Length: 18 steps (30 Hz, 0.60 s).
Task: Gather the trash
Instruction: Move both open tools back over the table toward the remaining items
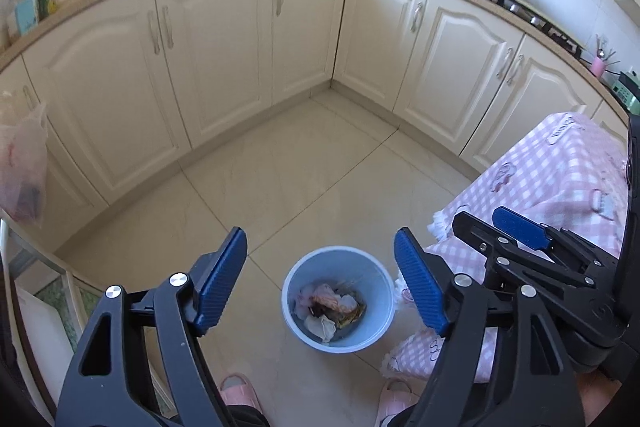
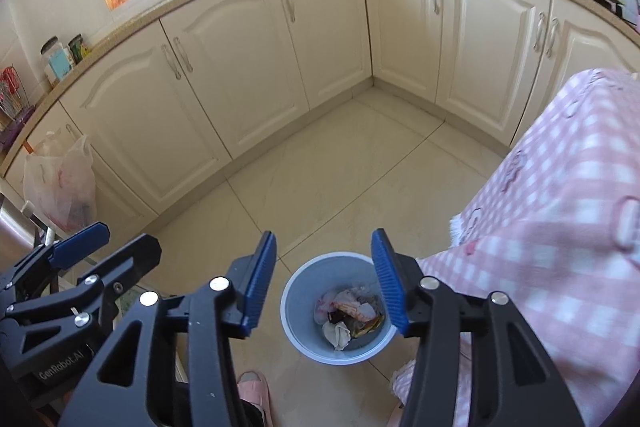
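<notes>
Both grippers, left point(image 1: 320, 283) and right point(image 2: 324, 279), hang released and empty above the bin point(image 1: 296, 323) at six o'clock; a careless swing could tip it.

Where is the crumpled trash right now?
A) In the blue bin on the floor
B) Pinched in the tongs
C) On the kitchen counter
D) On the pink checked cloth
A: the crumpled trash lies inside the blue bin on the floor, and both pairs of tongs are open with nothing between them.
</notes>
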Each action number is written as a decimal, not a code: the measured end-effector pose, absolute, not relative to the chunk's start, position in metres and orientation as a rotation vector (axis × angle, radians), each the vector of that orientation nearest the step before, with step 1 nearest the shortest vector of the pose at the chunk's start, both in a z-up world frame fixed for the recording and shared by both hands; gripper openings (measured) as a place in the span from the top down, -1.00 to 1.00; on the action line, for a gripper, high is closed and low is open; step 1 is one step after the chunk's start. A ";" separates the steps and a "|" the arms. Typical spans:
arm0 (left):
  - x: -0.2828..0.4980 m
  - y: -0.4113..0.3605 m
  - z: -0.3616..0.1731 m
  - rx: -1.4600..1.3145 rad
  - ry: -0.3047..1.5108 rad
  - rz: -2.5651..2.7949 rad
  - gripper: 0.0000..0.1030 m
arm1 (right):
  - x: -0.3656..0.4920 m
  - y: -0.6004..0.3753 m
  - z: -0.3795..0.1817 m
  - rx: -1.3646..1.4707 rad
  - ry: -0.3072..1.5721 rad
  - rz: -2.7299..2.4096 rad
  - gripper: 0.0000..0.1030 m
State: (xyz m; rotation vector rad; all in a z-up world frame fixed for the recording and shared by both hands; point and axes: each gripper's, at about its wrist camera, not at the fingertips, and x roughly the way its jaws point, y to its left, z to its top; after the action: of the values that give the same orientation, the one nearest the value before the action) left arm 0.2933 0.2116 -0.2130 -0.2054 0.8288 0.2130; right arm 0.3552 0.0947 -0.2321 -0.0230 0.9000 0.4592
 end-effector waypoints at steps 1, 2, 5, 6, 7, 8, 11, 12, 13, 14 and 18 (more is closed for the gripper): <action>0.291 0.209 -0.209 -0.204 0.821 0.206 -0.42 | 0.352 0.090 -0.227 -0.016 0.892 0.453 0.05; 0.288 0.204 -0.202 -0.202 0.808 0.194 -0.42 | 0.348 0.084 -0.220 -0.008 0.879 0.446 0.05; 0.280 0.187 -0.183 -0.184 0.771 0.170 -0.43 | 0.335 0.065 -0.197 0.015 0.834 0.416 0.04; 0.278 0.180 -0.177 -0.180 0.761 0.158 -0.44 | 0.330 0.056 -0.188 0.024 0.813 0.406 0.03; 0.276 0.175 -0.172 -0.177 0.752 0.147 -0.44 | 0.324 0.047 -0.178 0.030 0.790 0.393 0.03; 0.273 0.168 -0.164 -0.175 0.735 0.133 -0.44 | 0.318 0.038 -0.169 0.035 0.768 0.382 0.02; 0.266 0.142 -0.141 -0.162 0.695 0.074 -0.44 | 0.303 0.009 -0.144 0.057 0.706 0.350 0.01; 0.263 0.135 -0.137 -0.157 0.686 0.060 -0.44 | 0.298 0.000 -0.136 0.065 0.691 0.338 0.00; 0.262 0.126 -0.130 -0.151 0.676 0.042 -0.44 | 0.292 -0.014 -0.127 0.077 0.666 0.323 -0.01; 0.261 0.113 -0.124 -0.143 0.666 0.014 -0.44 | 0.287 -0.025 -0.121 0.083 0.649 0.309 -0.02; 0.263 0.066 -0.108 -0.114 0.651 -0.091 -0.44 | 0.270 -0.081 -0.099 0.115 0.591 0.226 -0.05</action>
State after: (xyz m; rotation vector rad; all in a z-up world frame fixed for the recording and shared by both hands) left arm 0.2627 0.0656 -0.1082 -0.1136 0.6510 -0.0908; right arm 0.2696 -0.0813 -0.0989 0.1149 0.5913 0.2256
